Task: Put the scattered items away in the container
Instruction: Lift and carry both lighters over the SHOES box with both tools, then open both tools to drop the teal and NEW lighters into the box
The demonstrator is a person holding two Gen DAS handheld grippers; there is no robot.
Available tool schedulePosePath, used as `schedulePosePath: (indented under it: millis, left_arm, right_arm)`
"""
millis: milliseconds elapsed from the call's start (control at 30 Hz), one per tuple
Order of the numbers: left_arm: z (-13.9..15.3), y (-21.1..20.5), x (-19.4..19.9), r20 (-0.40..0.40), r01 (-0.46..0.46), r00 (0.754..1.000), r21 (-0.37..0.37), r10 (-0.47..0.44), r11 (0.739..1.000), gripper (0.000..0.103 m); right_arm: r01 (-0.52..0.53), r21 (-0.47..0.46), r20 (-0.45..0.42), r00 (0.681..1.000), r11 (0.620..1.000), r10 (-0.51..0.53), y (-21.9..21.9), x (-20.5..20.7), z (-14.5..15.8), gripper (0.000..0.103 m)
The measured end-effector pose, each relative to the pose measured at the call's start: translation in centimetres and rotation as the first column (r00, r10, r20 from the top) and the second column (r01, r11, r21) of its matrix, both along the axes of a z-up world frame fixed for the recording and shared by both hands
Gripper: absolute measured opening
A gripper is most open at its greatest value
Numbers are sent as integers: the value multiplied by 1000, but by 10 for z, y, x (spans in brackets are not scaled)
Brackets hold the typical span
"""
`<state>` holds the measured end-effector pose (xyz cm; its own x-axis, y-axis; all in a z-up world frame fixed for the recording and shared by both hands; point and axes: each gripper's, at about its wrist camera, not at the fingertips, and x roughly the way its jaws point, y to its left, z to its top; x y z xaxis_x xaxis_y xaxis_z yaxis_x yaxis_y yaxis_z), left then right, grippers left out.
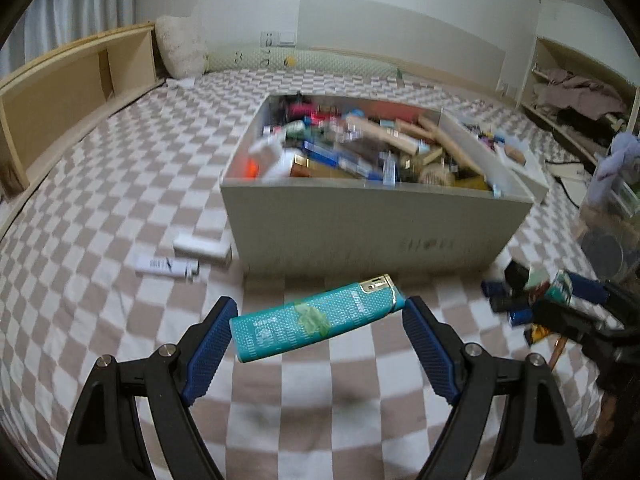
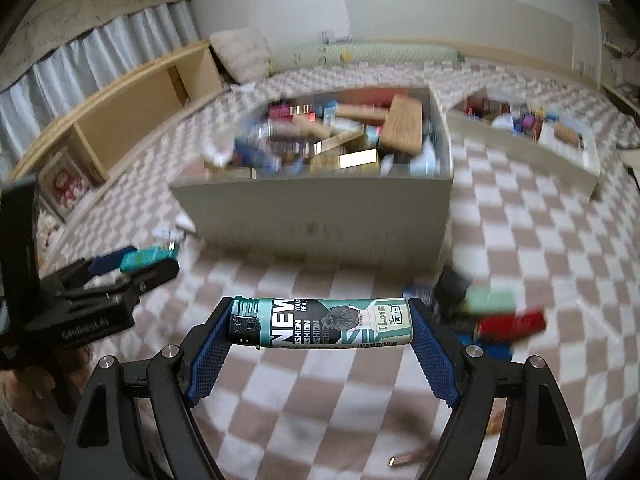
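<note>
My left gripper [image 1: 320, 316] is shut on a teal lighter [image 1: 316, 316], gripped end to end and tilted, above the checkered bedspread. My right gripper [image 2: 320, 322] is shut on a green-and-white printed lighter [image 2: 320, 322], held level across its blue pads. Ahead of both stands a white box [image 1: 376, 216] [image 2: 320, 212], full of lighters and small packs. In the right wrist view the left gripper [image 2: 132, 264] shows at the left with its teal lighter [image 2: 146, 258]. In the left wrist view the right gripper [image 1: 560, 292] shows at the right.
Two white tubes [image 1: 200, 246] lie left of the box. A pile of loose lighters [image 2: 496, 312] [image 1: 516, 300] lies at the box's right front. A second white tray [image 2: 560, 152] sits to the right. A wooden bed frame [image 1: 60, 92] runs along the left.
</note>
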<state>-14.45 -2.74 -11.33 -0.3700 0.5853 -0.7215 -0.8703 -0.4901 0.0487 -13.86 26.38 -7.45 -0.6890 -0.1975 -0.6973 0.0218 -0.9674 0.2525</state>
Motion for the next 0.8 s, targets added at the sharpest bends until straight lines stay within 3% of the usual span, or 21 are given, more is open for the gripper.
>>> schedulePosePath:
  millis: [200,467,800]
  left_arm:
    - [28,29,-13,-7,28,1000,59,-28,998,85]
    - [63,74,-35,-24,57,998,106,-54,993,85]
    - [68,132,-71,3,43,999,53,-43,998,85]
  right_arm:
    - [6,10,-70,997,1000,-6,12,-34,34,84]
    - [2,15,-82,997,1000,0,22,-92,59,84]
    - [26,-41,-68,997,999,-28,37,-171,84,84]
